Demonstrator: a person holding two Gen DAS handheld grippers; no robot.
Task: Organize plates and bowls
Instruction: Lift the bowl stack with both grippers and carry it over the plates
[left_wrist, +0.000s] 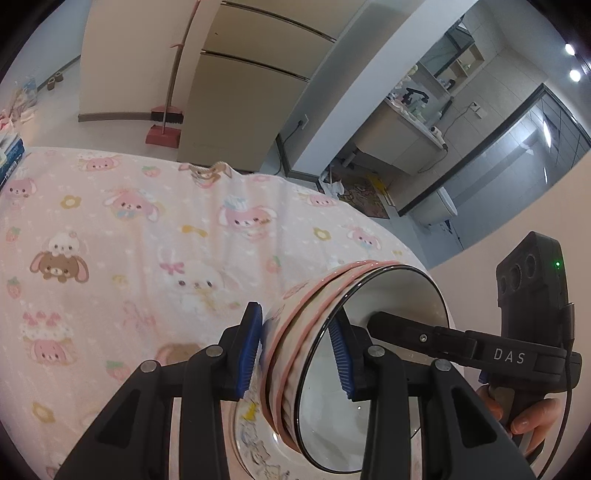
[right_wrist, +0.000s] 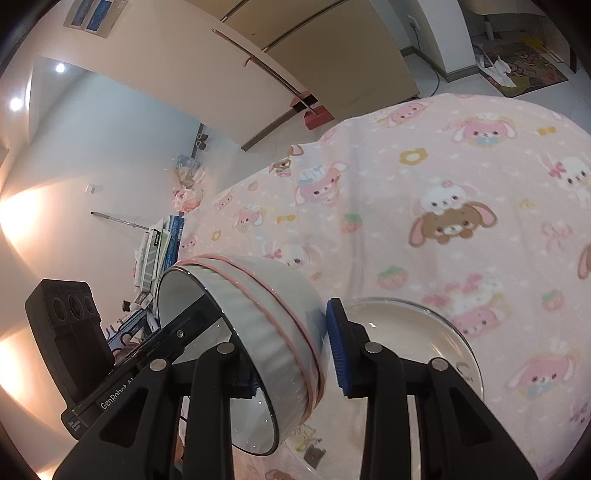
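Observation:
A stack of nested bowls (left_wrist: 314, 332), pink-rimmed ones with a black-rimmed white one inside, is held between both grippers above the pink cartoon blanket (left_wrist: 129, 240). My left gripper (left_wrist: 295, 354) is shut on the stack's rim, one blue pad outside and one inside. My right gripper (right_wrist: 295, 354) is shut on the opposite side of the same stack (right_wrist: 266, 332). The right gripper also shows in the left wrist view (left_wrist: 461, 343), reaching into the bowl. A patterned plate (left_wrist: 258, 443) lies below the stack. A glass plate (right_wrist: 424, 332) lies on the blanket beside it.
A red broom and dustpan (left_wrist: 166, 125) lean on the beige cabinet (left_wrist: 240, 92) beyond the table. Books (right_wrist: 159, 251) are stacked off the blanket's far edge. A bathroom doorway with a mat (left_wrist: 365, 195) is at the right.

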